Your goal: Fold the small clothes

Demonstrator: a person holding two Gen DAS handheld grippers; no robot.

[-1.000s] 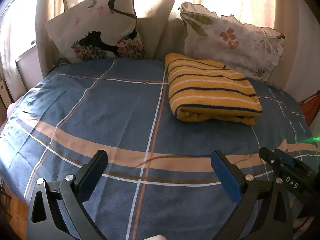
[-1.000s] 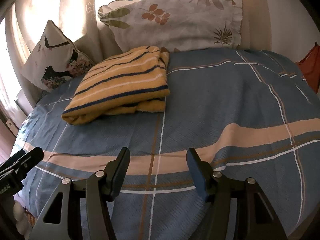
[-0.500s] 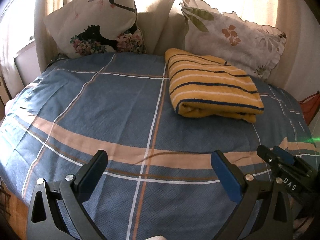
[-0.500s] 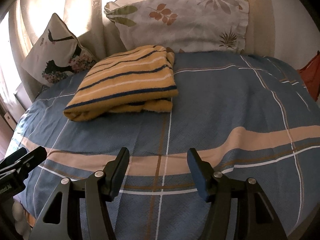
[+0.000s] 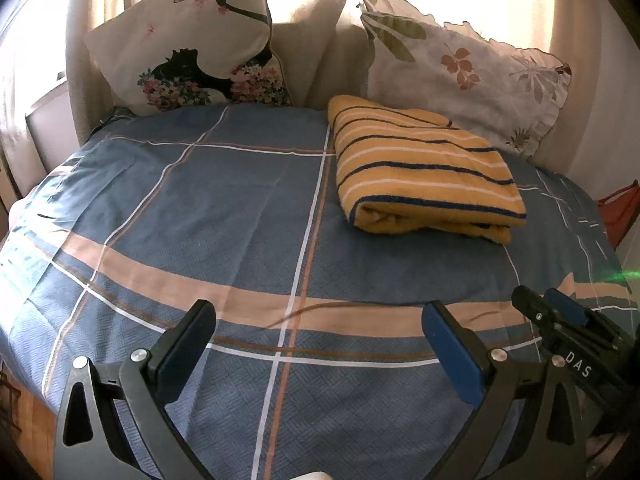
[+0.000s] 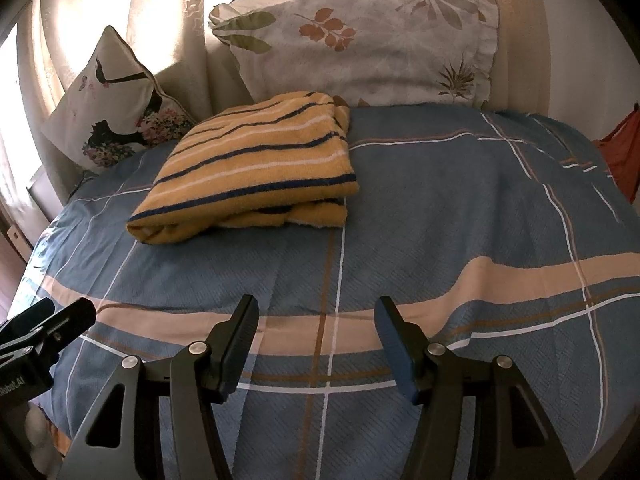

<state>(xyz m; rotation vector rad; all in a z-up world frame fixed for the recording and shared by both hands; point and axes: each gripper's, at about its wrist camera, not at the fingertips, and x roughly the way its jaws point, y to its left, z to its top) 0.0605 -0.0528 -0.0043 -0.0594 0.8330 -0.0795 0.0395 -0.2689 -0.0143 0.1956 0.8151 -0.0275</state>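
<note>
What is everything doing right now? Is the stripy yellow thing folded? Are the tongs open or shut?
Yellow striped cloth: folded in layers, lying flat on the bed, nothing touching it.
Left tongs: open, empty, above the bedsheet.
Right tongs: open, empty, above the bedsheet.
Bedsheet: spread out, lightly creased.
Silhouette pillow: propped upright.
Leaf-print pillow: propped upright behind the cloth.

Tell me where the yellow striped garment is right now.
The folded yellow striped garment lies on the blue plaid bedspread at its far end, just in front of the leaf-print pillow, right of center in the left wrist view.
</note>
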